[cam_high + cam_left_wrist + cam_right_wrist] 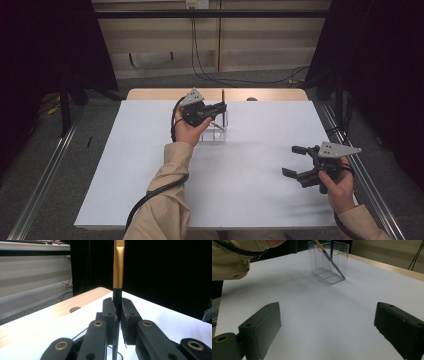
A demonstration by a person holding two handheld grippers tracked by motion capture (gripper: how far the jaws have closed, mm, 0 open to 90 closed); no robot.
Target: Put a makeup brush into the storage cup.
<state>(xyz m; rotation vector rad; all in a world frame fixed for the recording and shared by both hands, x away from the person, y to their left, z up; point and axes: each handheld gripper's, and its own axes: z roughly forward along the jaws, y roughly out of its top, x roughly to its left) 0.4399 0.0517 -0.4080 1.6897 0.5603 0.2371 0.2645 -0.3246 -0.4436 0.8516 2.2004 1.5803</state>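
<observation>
The white rectangular counter (240,190) is mostly bare, so there is open room on every side. Toward its far edge stands a clear plastic rectangular holder (329,261) with a second pencil leaning inside. The left hand-held gripper (220,107) is clamped tight on a slim black-and-gold pencil (118,272), held upright over the holder. The step looks like placing it; next, lower and release. The right hand-held gripper (296,161) hangs wide open, holding nothing, near the right edge.
</observation>
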